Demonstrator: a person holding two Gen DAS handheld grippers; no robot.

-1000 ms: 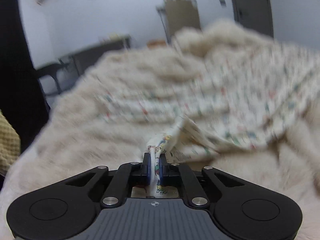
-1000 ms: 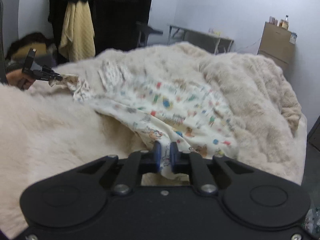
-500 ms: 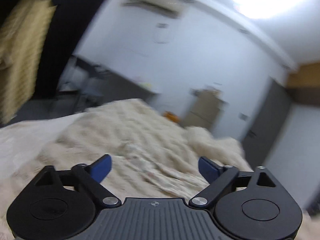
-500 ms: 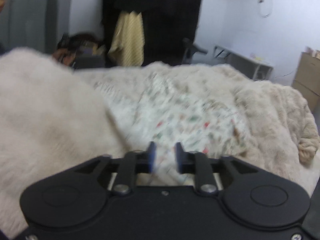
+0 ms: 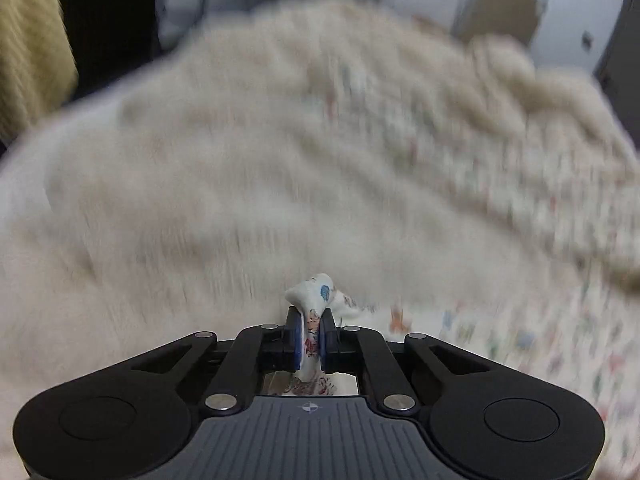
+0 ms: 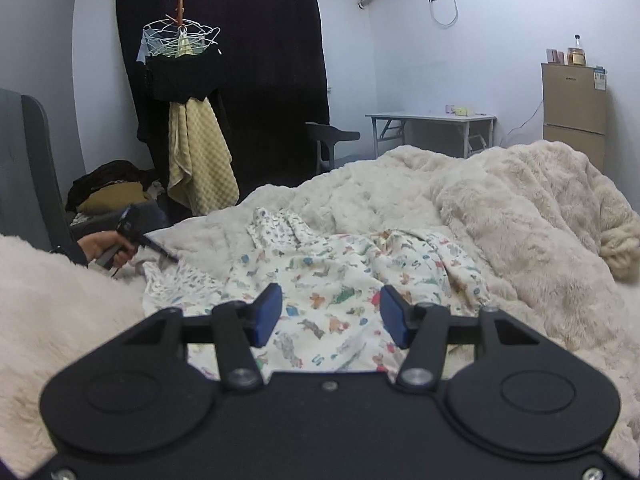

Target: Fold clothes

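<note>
A white garment with small coloured animal prints (image 6: 340,272) lies rumpled on a fluffy cream blanket (image 6: 520,240). In the right wrist view my right gripper (image 6: 330,314) hovers just above the garment's near part, open, its blue pads (image 6: 267,312) wide apart and holding nothing. My left gripper (image 5: 309,320) is shut on a bunched bit of the garment (image 5: 316,292); the rest of the cloth (image 5: 500,332) trails off blurred to the right. From the right wrist view, a hand (image 6: 100,246) holds the left gripper (image 6: 160,250) at the garment's far left edge.
A yellow waffle towel (image 6: 196,160) and dark clothes hang before a black curtain (image 6: 260,60) beyond the bed. A grey chair (image 6: 332,140), a folding table (image 6: 432,120) and a brown cabinet (image 6: 574,112) stand at the back wall. A thick blanket roll (image 6: 620,240) lies right.
My right gripper has let go of the garment and opened wide. My left gripper released, swung up open, then came back down and shut on a bunch of the garment.
</note>
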